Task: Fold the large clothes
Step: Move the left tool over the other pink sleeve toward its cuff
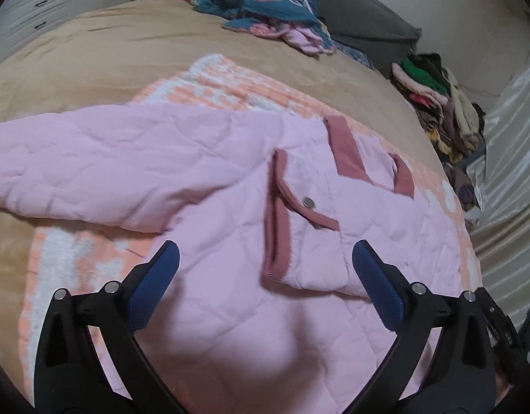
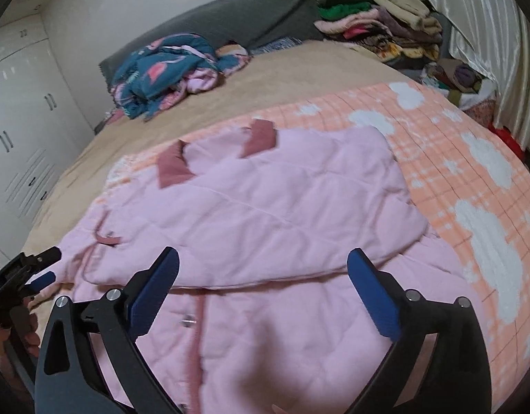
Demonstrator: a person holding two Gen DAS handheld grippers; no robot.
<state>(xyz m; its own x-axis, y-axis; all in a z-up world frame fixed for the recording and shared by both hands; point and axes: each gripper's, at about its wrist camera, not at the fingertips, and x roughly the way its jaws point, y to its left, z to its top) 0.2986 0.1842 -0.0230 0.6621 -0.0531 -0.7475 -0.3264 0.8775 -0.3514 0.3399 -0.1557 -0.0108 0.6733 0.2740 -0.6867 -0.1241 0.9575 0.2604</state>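
Note:
A pink quilted jacket [image 1: 202,172] with dusty-rose trim lies on an orange-and-white blanket [image 1: 230,79] on the bed. In the left wrist view one sleeve stretches out to the left, and a snap pocket [image 1: 308,203] and collar [image 1: 347,151] show. My left gripper [image 1: 265,255] is open and empty, just above the jacket's body. In the right wrist view the jacket [image 2: 282,200] has one side folded across its front. My right gripper [image 2: 263,262] is open and empty above the jacket's lower part. The left gripper [image 2: 40,269] shows at the left edge of the right wrist view.
A crumpled teal-and-pink garment [image 2: 164,69] lies near the grey headboard cushion [image 2: 230,20]. A stack of folded clothes [image 2: 382,24] sits at the bed's far right corner by a shiny curtain [image 2: 489,34]. White wardrobes [image 2: 19,110] stand left. Tan sheet [image 1: 92,51] covers the bed.

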